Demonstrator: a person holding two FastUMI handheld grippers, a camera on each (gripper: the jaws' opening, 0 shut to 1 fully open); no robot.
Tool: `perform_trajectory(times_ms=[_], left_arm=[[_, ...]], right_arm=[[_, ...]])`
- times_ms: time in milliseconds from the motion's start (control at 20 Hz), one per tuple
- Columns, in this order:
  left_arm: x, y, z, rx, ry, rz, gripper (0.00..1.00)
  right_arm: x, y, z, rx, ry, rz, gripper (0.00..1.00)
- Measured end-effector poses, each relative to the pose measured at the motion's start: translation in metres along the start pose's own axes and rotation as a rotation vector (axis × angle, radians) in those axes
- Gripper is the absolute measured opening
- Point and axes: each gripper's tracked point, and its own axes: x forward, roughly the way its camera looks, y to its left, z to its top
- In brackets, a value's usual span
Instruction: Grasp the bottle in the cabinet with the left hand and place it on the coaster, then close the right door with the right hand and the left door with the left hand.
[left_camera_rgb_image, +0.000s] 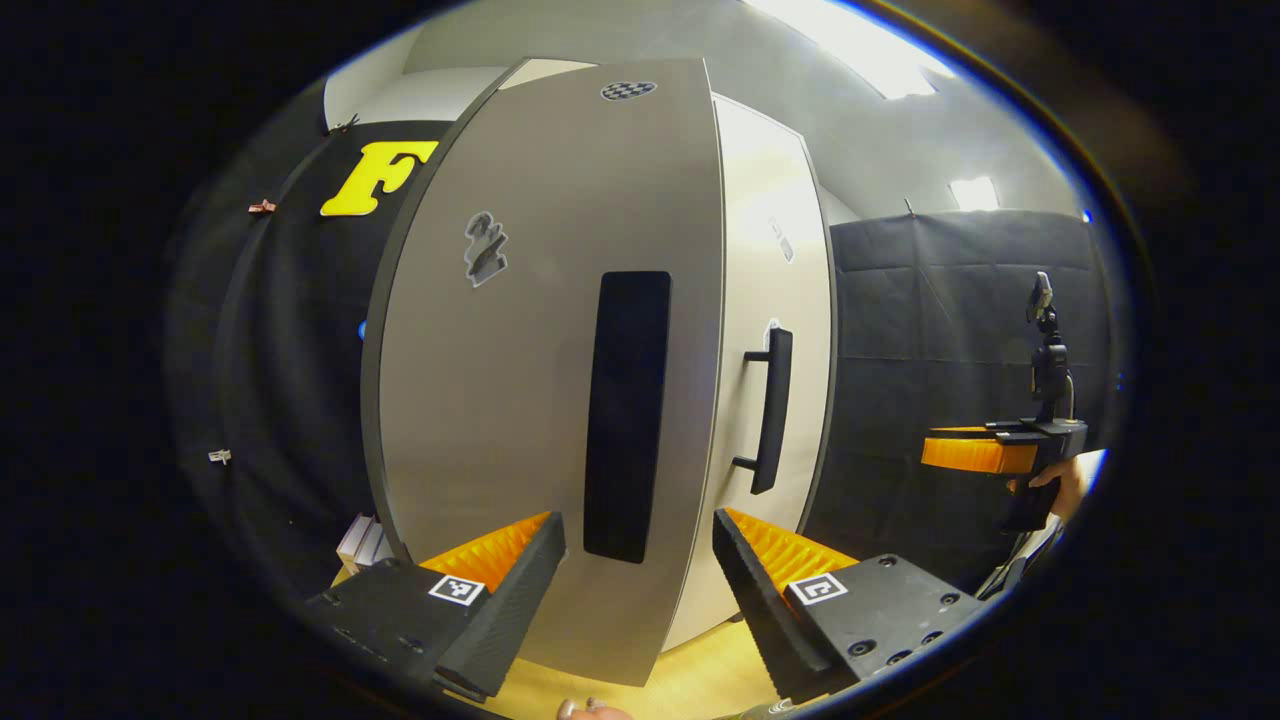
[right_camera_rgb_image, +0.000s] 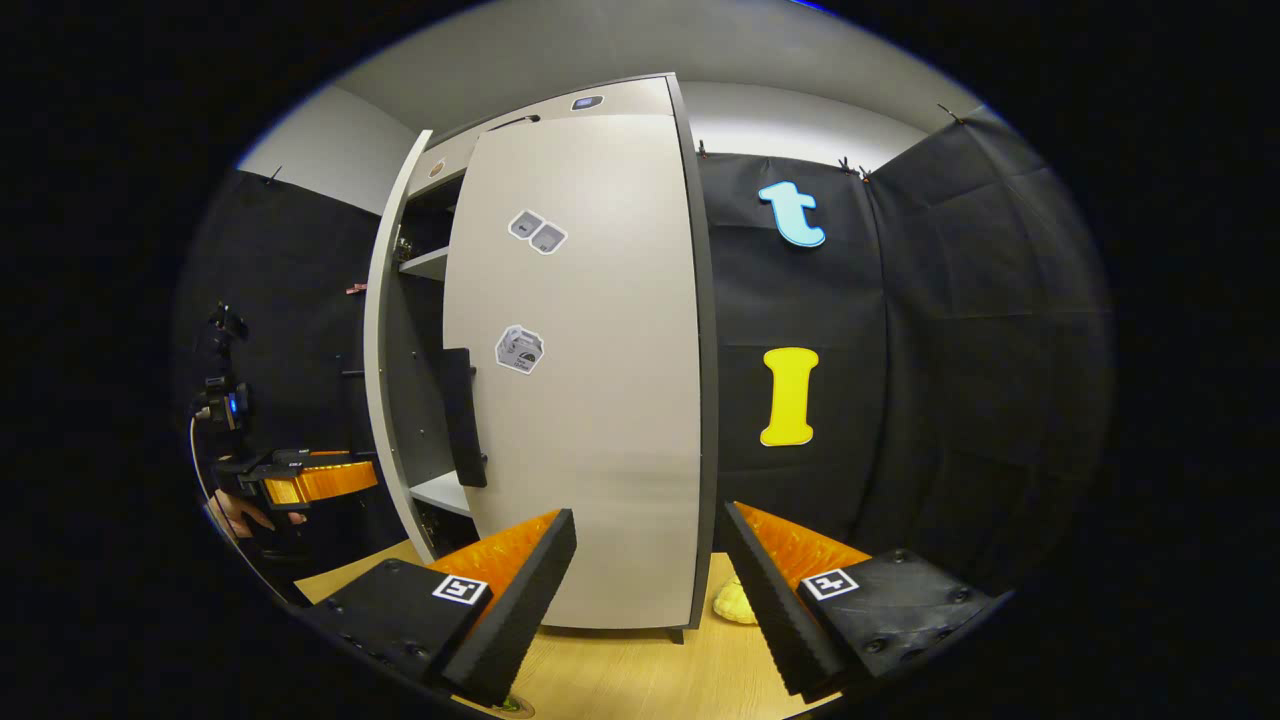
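Left door (left_camera_rgb_image: 545, 350) stands ajar, swung toward the left gripper (left_camera_rgb_image: 638, 580), its black handle (left_camera_rgb_image: 626, 415) straight ahead between the spread fingers. Left gripper released, nothing between the jaws. Right door (left_camera_rgb_image: 770, 300) looks shut beyond it, bar handle (left_camera_rgb_image: 772, 410) on its face. In the right gripper view the right door (right_camera_rgb_image: 590, 370) faces the camera, shelves (right_camera_rgb_image: 425, 265) visible through the gap beside it. Right gripper (right_camera_rgb_image: 648, 585) also released, holding nothing. Cabinet (right_camera_rgb_image: 560, 100) sits on the wooden desk (right_camera_rgb_image: 620, 670). Yellow object (right_camera_rgb_image: 738, 603) on the desk by the cabinet's base. Bottle and coaster: cannot tell where they are.
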Motion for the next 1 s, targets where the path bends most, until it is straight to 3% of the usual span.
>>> perform_trajectory(times_ms=[700,1000], left_arm=[[-0.038,0.012,0.007,0.028,-0.010,0.127,0.95],[-0.060,0.014,0.013,0.007,-0.024,0.125,0.95]], right_arm=[[-0.002,0.022,-0.005,-0.012,0.013,0.055,0.98],[-0.015,0.032,-0.002,-0.023,0.009,0.054,0.98]])
